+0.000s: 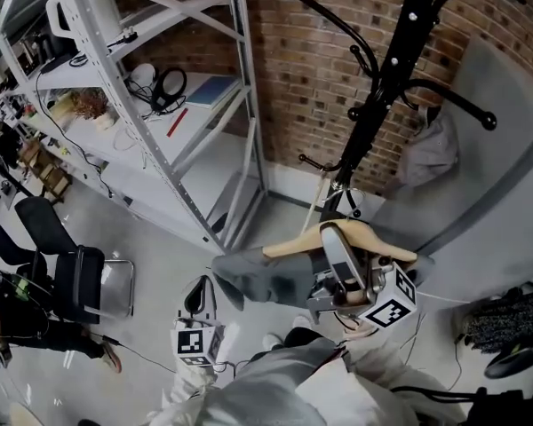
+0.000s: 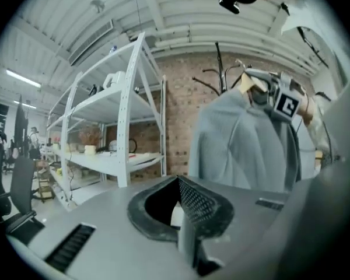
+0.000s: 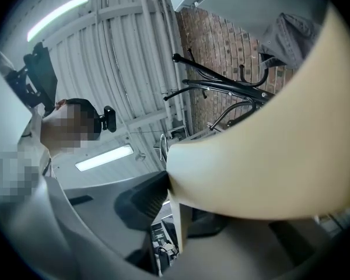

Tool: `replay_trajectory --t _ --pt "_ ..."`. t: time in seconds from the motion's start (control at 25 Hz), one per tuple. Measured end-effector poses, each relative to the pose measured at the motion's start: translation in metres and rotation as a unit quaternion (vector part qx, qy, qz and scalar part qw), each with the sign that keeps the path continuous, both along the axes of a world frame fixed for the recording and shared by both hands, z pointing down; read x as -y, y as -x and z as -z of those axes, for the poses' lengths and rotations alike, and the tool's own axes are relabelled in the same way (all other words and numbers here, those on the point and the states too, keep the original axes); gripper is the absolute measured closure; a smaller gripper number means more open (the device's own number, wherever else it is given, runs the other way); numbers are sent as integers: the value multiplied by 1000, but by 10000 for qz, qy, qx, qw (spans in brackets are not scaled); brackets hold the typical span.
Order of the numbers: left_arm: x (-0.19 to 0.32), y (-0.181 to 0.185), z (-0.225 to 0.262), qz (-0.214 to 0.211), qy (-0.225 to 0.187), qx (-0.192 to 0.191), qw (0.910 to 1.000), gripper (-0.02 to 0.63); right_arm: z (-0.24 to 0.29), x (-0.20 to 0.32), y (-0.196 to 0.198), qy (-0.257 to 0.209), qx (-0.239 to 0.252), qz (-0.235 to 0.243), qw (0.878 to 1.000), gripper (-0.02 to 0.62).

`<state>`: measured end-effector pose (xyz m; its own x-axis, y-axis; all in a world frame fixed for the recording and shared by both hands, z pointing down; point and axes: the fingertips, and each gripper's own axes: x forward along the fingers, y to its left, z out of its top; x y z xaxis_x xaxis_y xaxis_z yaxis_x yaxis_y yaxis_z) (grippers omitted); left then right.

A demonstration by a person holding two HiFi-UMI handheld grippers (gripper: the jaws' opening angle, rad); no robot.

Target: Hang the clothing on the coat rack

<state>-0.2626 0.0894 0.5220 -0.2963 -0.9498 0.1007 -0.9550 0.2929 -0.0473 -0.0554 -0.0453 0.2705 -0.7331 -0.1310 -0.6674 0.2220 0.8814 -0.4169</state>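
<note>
A grey garment (image 1: 266, 278) hangs on a pale wooden hanger (image 1: 373, 238), held up near the foot of the black coat rack (image 1: 386, 78). My right gripper (image 1: 335, 236) is shut on the hanger's middle; in the right gripper view the hanger (image 3: 268, 156) fills the right side, pinched at the right gripper (image 3: 169, 197). Another grey garment (image 1: 426, 153) hangs on a lower rack arm. My left gripper (image 1: 198, 295) hangs lower left, apart from the clothing. In its own view the left gripper (image 2: 178, 206) looks shut with nothing held, and the garment (image 2: 239, 144) hangs ahead.
White metal shelving (image 1: 160, 105) with headphones and small items stands left of the rack against the brick wall (image 1: 302, 69). A black office chair (image 1: 80, 278) sits at the far left. A grey panel (image 1: 489, 202) leans behind the rack at right.
</note>
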Motion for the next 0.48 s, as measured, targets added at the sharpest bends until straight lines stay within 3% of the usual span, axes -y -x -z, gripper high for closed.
replay_trajectory --t 0.16,0.48 --pt "28 -20 66 -221 -465 -3 9987 598 -2 11 6 -13 -117 -152 9998 488" --pt "70 -50 127 -553 -462 -40 9974 598 -2 31 12 -103 -167 -268 9994 488"
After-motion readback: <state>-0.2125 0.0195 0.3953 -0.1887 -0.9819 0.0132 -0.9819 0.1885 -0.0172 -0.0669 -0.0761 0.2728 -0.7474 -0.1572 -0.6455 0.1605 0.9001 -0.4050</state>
